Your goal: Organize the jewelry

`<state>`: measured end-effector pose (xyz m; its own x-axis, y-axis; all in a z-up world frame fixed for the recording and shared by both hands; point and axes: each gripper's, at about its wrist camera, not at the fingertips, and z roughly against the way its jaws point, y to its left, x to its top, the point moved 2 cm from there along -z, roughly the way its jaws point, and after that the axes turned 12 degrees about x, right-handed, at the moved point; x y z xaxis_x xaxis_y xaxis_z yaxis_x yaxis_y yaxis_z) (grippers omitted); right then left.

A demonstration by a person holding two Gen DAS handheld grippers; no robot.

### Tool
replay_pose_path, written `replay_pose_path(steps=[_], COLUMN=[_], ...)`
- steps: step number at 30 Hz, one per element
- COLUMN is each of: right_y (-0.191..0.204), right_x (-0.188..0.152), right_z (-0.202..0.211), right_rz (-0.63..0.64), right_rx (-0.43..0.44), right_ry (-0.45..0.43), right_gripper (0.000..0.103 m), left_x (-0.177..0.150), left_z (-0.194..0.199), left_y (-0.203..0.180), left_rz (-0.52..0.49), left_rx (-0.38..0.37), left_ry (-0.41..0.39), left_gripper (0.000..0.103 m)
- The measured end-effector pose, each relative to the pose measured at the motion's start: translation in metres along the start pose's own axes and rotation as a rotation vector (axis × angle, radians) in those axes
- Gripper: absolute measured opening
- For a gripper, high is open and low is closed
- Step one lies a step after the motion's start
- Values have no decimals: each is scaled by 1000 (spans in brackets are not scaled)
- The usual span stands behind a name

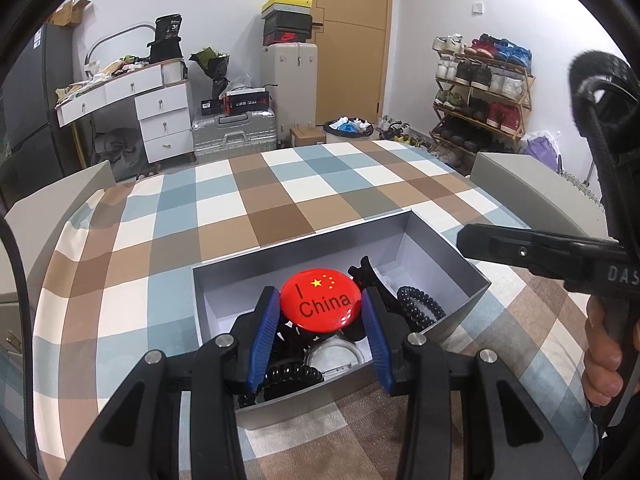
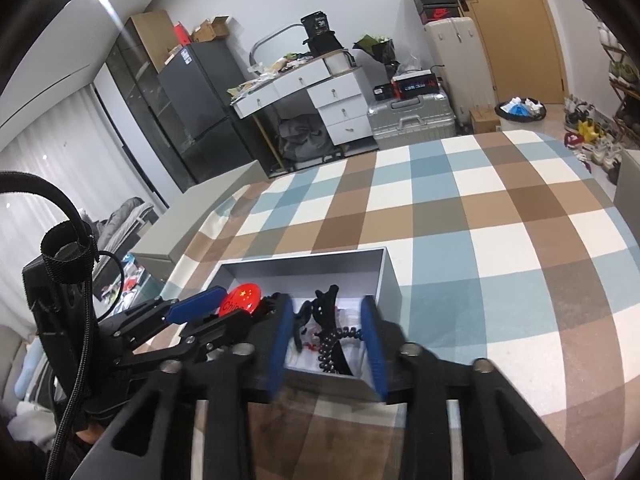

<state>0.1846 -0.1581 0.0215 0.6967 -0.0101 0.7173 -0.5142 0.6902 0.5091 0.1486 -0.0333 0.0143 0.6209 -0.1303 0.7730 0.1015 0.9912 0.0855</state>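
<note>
A grey open box (image 1: 320,252) sits on the checked tablecloth (image 1: 280,184). My left gripper (image 1: 320,308) is shut on a round red badge (image 1: 320,300) lettered "I China", held just over the box's near half. Below it lie a black coil hair tie (image 1: 420,304), a black hair claw (image 1: 368,276), a second coil (image 1: 288,374) and a round silver piece (image 1: 336,354). In the right wrist view my right gripper (image 2: 328,320) stands open over the box (image 2: 304,258), its pads either side of the hair claw (image 2: 324,308) and coil tie (image 2: 336,344), not pressing them. The badge (image 2: 242,300) shows at its left.
Grey chair backs (image 1: 532,188) stand at both sides of the table. Beyond the far edge are a silver suitcase (image 1: 234,132), white drawers (image 1: 164,120) and a shoe rack (image 1: 480,92). A hand (image 1: 604,356) holds the right gripper's handle.
</note>
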Motion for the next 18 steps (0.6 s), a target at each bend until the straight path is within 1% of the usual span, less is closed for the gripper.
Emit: replay_pose_path(steps=[1,2,3,7,9,11,13,15,16,17,18], right_y=[1,1,2,1,1,2,4,8,9,11,13], right_x=[0,-1,-1,-2,-2,-3,-3,-4,-4,-5,-6], right_z=[1,2,3,7,8,9,11,12,13,15,16], right_rz=[5,7,6,1,3,7,14,32,41,52,61], right_rx=[2,7,11,33,32,47,70,88,91,93,94], right_ry=[-2,-5,-7,-12,-13,-11,-11,-5,-5,-5,-5], right_gripper=[43,49,52,53,56,62,64,70,75,80,83], left_x=[0,0,0,-1,-2,-2,-4,-5,-6,-7,-7], left_z=[0,1,0,0,1,2,6,12,15,17,20], left_y=[0,0,1,0,0,2,4,6,8,10,12], left_rz=[4,9,11,13,18,29,38,48,55,62,71], left_rx=[1,-1,-6,-11,-10,2,2,3,10,15,18], left_ry=[-1,-1,2,6,9,18,12,-7,-15,-21,-27], left_gripper=[37,37,37,37,41,63,73,79,85,88,89])
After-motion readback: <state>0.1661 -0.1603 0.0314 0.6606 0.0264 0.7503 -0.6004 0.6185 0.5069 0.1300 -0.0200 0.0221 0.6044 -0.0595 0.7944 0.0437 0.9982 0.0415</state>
